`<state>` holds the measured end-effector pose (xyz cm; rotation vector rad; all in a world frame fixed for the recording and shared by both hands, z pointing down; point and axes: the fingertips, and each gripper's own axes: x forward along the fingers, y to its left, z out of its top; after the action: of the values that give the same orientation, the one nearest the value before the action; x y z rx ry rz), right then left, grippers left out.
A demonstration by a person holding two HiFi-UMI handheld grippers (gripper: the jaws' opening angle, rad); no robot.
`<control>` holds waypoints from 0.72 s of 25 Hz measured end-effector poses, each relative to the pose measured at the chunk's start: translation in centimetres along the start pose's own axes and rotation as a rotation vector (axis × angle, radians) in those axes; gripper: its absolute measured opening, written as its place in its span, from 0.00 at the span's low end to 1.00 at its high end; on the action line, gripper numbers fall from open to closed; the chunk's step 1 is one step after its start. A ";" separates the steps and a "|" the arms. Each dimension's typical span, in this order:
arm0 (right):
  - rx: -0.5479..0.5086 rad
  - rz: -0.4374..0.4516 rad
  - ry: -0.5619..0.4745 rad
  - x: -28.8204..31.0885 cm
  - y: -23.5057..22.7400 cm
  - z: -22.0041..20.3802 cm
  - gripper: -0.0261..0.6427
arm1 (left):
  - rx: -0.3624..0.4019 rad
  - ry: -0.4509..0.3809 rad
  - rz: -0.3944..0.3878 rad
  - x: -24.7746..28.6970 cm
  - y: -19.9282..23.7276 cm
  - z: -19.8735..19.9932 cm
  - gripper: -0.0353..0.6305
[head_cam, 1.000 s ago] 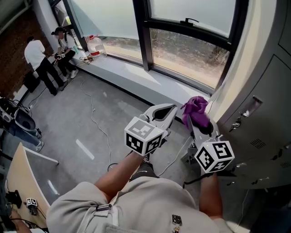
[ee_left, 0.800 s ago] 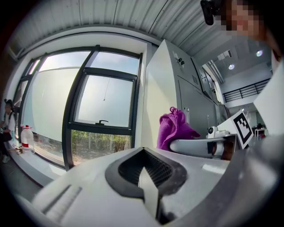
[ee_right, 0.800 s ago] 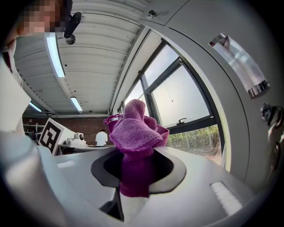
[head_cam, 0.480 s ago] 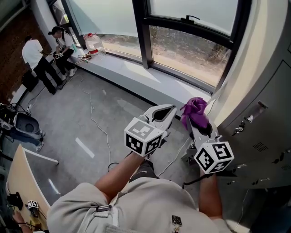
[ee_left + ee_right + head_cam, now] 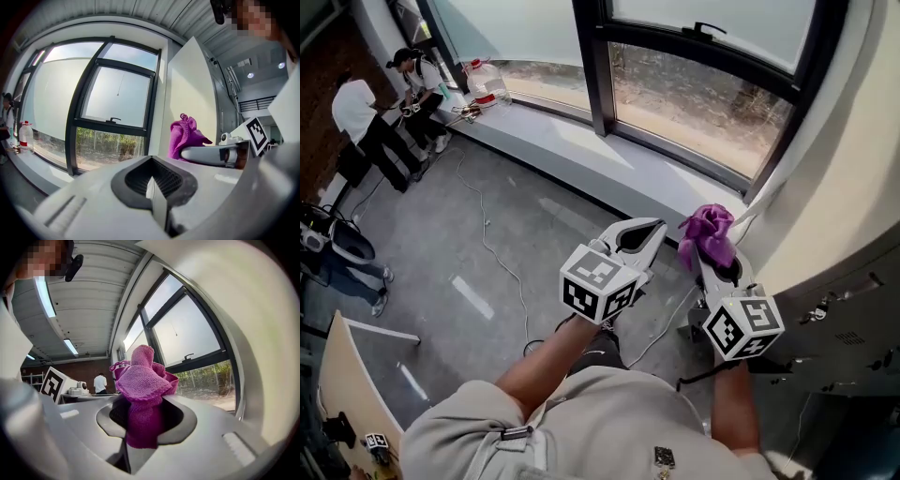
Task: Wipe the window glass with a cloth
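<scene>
A bunched purple cloth [image 5: 706, 234] [image 5: 142, 380] [image 5: 185, 136] is clamped in my right gripper [image 5: 710, 255] [image 5: 140, 420], which is shut on it and points toward the window glass [image 5: 703, 98] [image 5: 192, 336] [image 5: 115, 96]. The glass sits in a dark frame with a handle [image 5: 710, 29] on the upper sash. My left gripper [image 5: 639, 236] [image 5: 154, 187] is beside the right one, shut with nothing between its jaws. Both grippers hang above the floor, short of the sill [image 5: 609, 164].
A white wall and grey cabinet [image 5: 853, 309] stand close on the right. Cables [image 5: 492, 253] trail over the grey floor. Two people [image 5: 356, 117] stand at the far left by a water jug [image 5: 485, 84]. A desk corner [image 5: 352, 394] is at lower left.
The head view has shifted slightly, so the window and people sit higher in the picture. Both grippers keep about the same pose, the cloth still held in the right one.
</scene>
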<state>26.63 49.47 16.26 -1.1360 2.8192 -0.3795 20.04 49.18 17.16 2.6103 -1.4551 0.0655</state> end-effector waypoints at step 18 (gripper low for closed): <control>-0.055 -0.188 0.096 21.7 -7.2 0.6 0.25 | -0.027 0.055 -0.152 9.7 20.0 0.8 0.06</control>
<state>15.84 29.34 17.97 -1.4377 2.8277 -0.3816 8.15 30.50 19.64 2.6652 -1.2280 0.0992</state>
